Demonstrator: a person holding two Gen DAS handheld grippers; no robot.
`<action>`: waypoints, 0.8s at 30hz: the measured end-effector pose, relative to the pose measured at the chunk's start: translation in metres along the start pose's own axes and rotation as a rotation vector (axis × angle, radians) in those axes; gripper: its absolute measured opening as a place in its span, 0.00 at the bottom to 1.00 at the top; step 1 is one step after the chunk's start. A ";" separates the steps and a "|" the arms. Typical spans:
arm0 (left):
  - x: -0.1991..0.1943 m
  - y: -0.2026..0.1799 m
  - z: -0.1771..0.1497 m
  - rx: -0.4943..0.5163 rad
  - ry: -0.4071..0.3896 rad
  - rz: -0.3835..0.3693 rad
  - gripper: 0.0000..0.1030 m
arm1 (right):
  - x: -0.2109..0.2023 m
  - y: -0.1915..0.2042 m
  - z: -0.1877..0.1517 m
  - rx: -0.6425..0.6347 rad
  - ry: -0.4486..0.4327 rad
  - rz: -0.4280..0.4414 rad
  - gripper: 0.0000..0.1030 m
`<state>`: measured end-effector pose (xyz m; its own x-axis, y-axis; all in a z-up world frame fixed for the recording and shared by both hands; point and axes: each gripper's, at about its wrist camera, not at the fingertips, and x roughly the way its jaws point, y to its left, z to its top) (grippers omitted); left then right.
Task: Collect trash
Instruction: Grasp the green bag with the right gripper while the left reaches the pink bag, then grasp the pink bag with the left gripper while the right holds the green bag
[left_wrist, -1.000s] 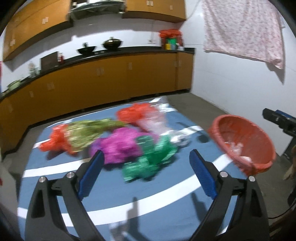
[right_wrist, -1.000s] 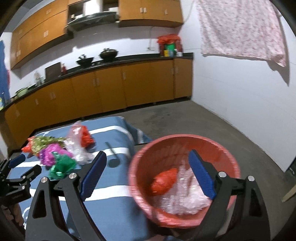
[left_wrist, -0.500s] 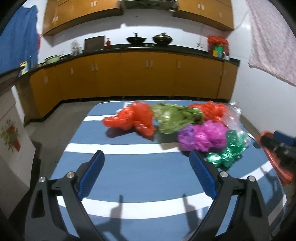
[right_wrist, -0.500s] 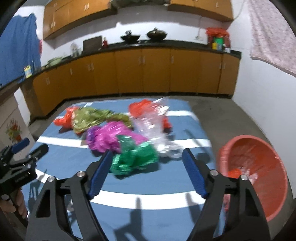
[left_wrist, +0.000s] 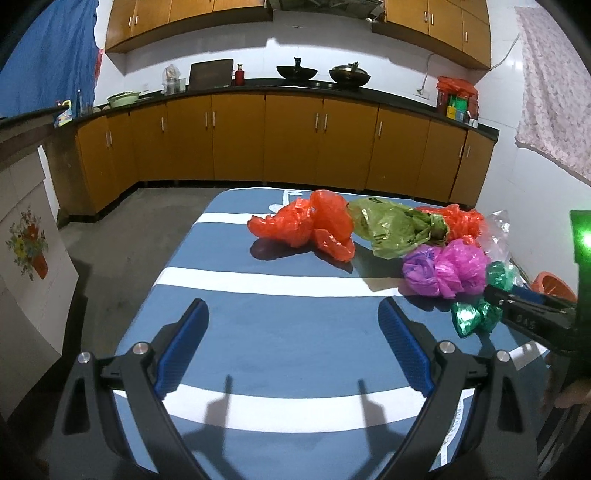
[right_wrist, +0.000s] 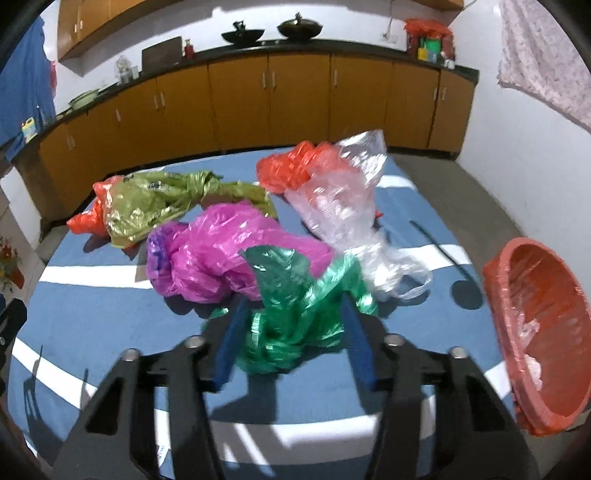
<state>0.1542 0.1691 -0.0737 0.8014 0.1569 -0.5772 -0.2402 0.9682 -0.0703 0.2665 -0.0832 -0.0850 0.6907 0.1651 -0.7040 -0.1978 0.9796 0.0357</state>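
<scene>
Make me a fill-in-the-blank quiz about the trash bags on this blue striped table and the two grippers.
1. The crumpled bag between the fingers of the right gripper is ____ in colour.
2. The left gripper hangs over a bare part of the striped table with ____ between its fingers.
3. The red basket at the table's edge already holds crumpled ____ plastic.
4. The magenta bag lies between the olive bag and the ____ bag.

Missing words: green; nothing; clear; green
</scene>
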 end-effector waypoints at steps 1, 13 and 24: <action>0.000 -0.001 0.000 0.001 0.000 -0.005 0.88 | -0.001 0.001 0.000 -0.008 -0.001 0.011 0.26; 0.005 -0.043 0.010 0.062 -0.005 -0.110 0.87 | -0.041 -0.020 -0.019 -0.039 -0.045 0.048 0.08; 0.046 -0.140 0.038 0.140 0.045 -0.279 0.71 | -0.071 -0.082 -0.031 0.059 -0.079 -0.008 0.08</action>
<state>0.2456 0.0486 -0.0599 0.8002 -0.1242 -0.5868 0.0656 0.9906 -0.1202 0.2124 -0.1787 -0.0599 0.7451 0.1631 -0.6467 -0.1521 0.9856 0.0733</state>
